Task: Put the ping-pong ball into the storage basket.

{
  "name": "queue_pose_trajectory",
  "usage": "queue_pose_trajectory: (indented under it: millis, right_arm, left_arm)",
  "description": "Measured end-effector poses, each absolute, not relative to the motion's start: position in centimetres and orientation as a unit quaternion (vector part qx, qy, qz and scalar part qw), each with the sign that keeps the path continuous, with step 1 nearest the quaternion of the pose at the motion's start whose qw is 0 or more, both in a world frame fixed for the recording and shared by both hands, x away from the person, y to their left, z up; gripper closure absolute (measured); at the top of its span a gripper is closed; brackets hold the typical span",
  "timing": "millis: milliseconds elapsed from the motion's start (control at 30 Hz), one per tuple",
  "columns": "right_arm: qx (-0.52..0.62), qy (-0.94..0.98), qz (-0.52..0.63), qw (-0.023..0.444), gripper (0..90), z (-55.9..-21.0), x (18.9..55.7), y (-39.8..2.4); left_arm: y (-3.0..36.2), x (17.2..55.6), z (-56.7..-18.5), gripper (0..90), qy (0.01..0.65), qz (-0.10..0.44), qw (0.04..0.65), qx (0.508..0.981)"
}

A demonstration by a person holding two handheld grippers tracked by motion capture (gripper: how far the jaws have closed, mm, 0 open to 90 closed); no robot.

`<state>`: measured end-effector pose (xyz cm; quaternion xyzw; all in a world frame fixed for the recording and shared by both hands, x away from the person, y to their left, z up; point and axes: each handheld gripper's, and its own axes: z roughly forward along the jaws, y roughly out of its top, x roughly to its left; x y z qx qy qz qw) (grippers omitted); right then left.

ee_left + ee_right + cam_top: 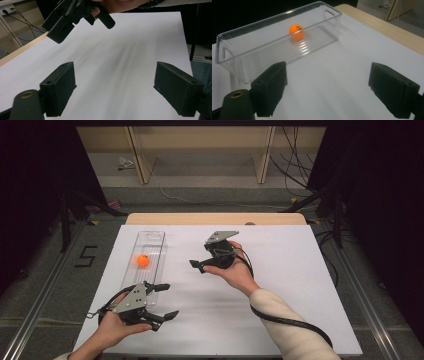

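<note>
Tools (166, 301) agape; ball (143, 260) in bin (156, 238)

We see a worktop (280, 290) covered by a white sheet, with a strip of pale wood left bare along its far edge. Directly on the white surface, toward the left side, lies 1 long clear plastic bin (155, 240), its length running away from us, and 1 orange ball (143, 260) rests inside it.
</note>
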<state>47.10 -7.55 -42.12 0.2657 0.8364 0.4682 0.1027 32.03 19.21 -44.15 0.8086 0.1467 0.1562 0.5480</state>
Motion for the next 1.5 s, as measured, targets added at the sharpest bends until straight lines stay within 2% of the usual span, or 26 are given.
queue_pose_trajectory:
  millis: [1500]
  right_arm:
    - [0.299, 0.82, 0.473, 0.12, 16.3, -42.6, 44.9, -13.9]
  left_arm:
    - [19.3, 32.1, -44.1, 16.9, 0.15, 0.159, 0.548, 0.807]
